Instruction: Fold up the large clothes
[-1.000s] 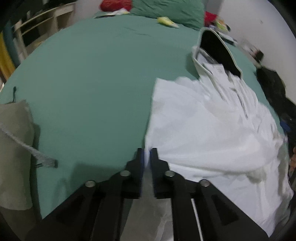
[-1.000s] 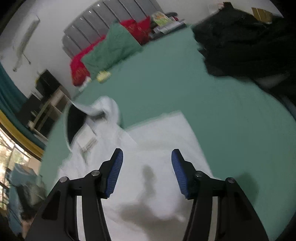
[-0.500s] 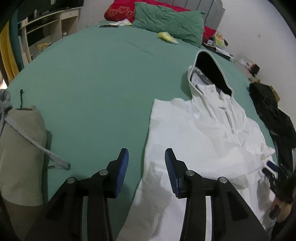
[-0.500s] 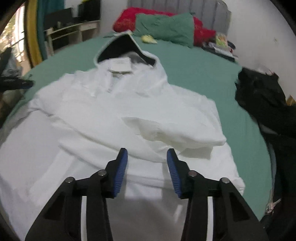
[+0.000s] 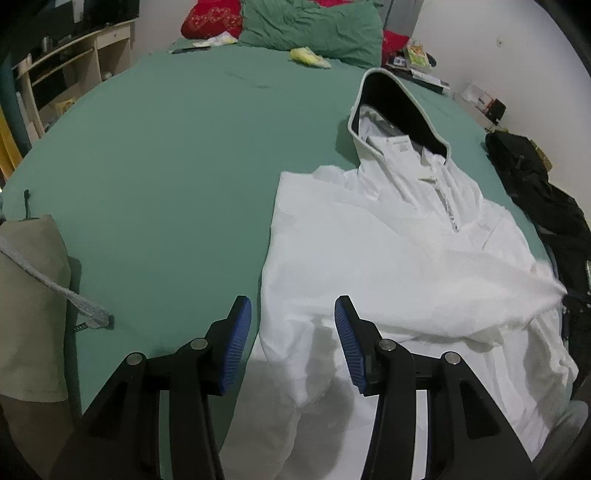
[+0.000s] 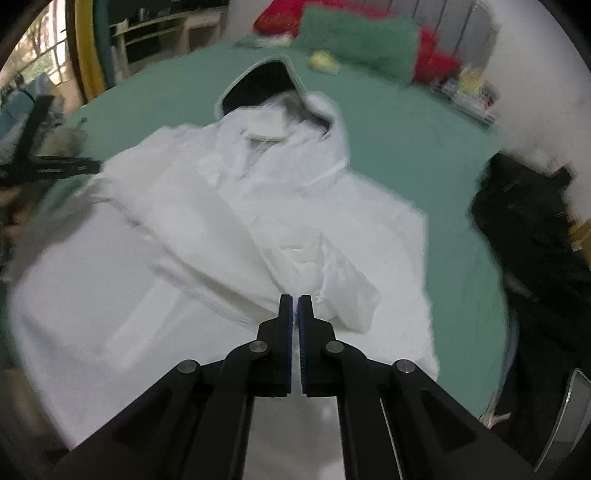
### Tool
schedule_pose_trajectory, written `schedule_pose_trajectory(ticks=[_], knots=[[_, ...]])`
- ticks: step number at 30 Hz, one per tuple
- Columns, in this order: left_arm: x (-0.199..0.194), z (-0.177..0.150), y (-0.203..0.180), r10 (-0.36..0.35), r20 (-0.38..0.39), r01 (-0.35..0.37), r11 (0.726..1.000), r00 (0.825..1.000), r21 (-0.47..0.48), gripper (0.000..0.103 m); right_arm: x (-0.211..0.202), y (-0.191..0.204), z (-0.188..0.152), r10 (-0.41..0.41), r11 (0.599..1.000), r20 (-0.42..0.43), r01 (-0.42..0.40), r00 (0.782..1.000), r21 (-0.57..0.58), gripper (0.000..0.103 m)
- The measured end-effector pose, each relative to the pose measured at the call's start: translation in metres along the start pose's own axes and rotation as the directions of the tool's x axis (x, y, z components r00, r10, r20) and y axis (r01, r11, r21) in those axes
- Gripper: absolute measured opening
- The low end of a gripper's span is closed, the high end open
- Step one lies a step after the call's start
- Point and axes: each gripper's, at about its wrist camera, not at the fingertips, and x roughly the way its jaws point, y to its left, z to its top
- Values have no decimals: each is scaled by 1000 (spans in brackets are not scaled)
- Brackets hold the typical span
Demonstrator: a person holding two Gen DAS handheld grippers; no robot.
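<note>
White hoodie (image 5: 388,258) lies spread on the green bed (image 5: 166,166). Right tongs (image 6: 294,301) are pressed together, pinching its folded sleeve (image 6: 325,277); left tongs (image 5: 293,321) gape empty. That thin pinch could slip, undoing the fold.

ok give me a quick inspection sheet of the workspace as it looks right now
Surface: green bedsheet, mostly flat.
Job's things: white hooded jacket spread face up, hood towards the pillows, one sleeve folded across the body.
Clutter: black garment at the far side, beige garment with a grey drawstring, green pillow, red pillow.
Grippers: left gripper open above the jacket's edge; right gripper shut on the sleeve cuff.
Cables: nothing seen.
Surroundings: wooden shelves, white wall.
</note>
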Motion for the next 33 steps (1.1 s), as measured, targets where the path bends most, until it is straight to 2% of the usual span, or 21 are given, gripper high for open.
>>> schedule_pose_trajectory(ticks=[2,4,7,9,12,14,16,19,21,23,25,26,27,28,29,31,33], knots=[[-2,2,2,-5,8,5,1000,1000,-9,50,-6,-10,14,80,997,-46,-79,996,24,3],[-2,4,3,1,12,-1,1000,1000,-16,50,-1,-24,29,113,992,-61,-110,992,59,3],[3,8,3,13,6,-13,1000,1000,-23,50,32,-42,49,98,992,-95,-90,991,84,3],[6,9,2,19,1,-19,1000,1000,-22,50,69,-67,69,101,987,-80,-89,992,134,4],[13,11,-3,23,-16,-23,1000,1000,-9,50,103,-96,82,20,974,-56,-7,998,226,9],[17,11,-3,23,-28,-23,1000,999,-4,50,98,-103,78,-22,957,-11,24,1000,288,24],[20,12,-2,15,-39,-16,1000,999,-11,50,83,-101,61,-23,945,55,4,998,327,55],[19,14,1,10,-37,-11,1000,999,-26,50,61,-97,20,-64,926,115,15,991,378,73],[16,14,3,5,-31,-6,999,1000,-36,50,55,-99,-7,-61,902,140,-6,988,432,75],[13,13,2,0,-26,-1,999,1000,-38,50,62,-104,-30,-24,869,153,-55,988,492,75],[14,11,0,5,-30,-6,1000,1000,-29,50,76,-109,-35,20,848,155,-99,988,521,74],[14,10,-1,5,-33,-6,1000,999,-25,50,83,-112,-38,43,832,175,-132,984,540,67],[15,9,-3,3,-38,-4,1000,999,-18,50,84,-114,-38,51,822,188,-148,981,550,27],[16,8,-5,3,-40,-3,1000,999,-13,50,85,-114,-36,42,824,170,-131,985,552,4],[17,7,-7,6,-42,-6,1000,999,-5,50,83,-115,-33,27,833,139,-99,990,545,4],[19,7,-8,12,-45,-12,1000,999,1,50,68,-117,-28,19,853,130,-84,991,515,3],[22,6,-9,15,-53,-15,1000,998,1,50,51,-123,-25,-39,879,97,-12,994,476,3]])
